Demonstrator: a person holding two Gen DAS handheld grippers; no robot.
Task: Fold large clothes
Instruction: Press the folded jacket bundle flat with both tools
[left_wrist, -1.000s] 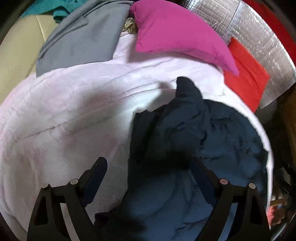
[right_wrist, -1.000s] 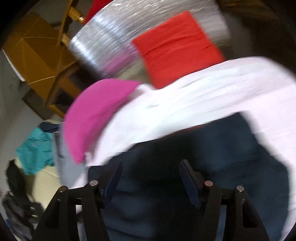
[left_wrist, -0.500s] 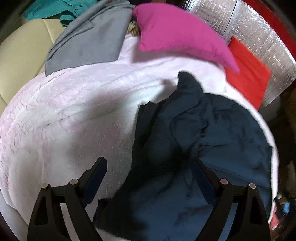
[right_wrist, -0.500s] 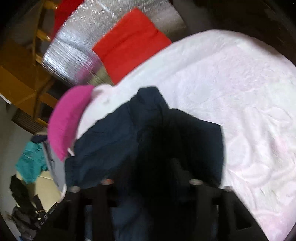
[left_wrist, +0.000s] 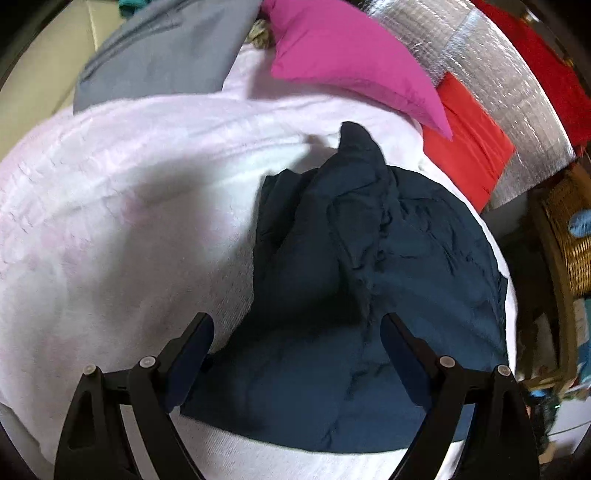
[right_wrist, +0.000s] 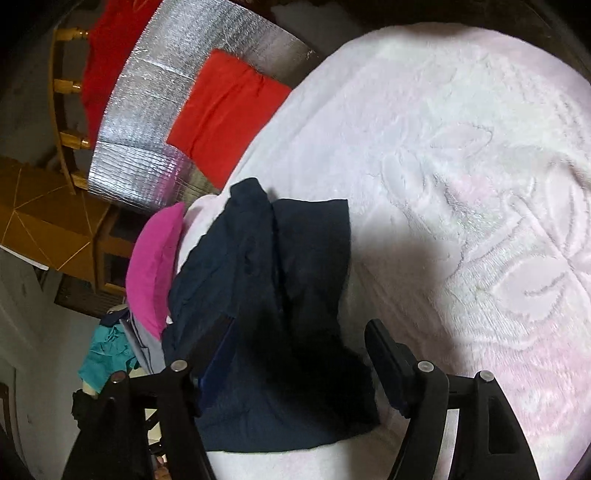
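Hovering wide over the crumpled navy garment (left_wrist: 369, 266) on the blanket (left_wrist: 110, 221), the left claw (left_wrist: 295, 328) held nothing, while the right claw (right_wrist: 299, 332) was opening, empty.

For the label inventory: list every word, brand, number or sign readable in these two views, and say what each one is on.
None: no readable text in either view.
Dark navy garment: no tag or print showing.
Pale pink blanket: embossed floral pattern only, no lettering.
Magenta cushion, red cloth, grey garment, silver foil sheet: plain, unmarked.
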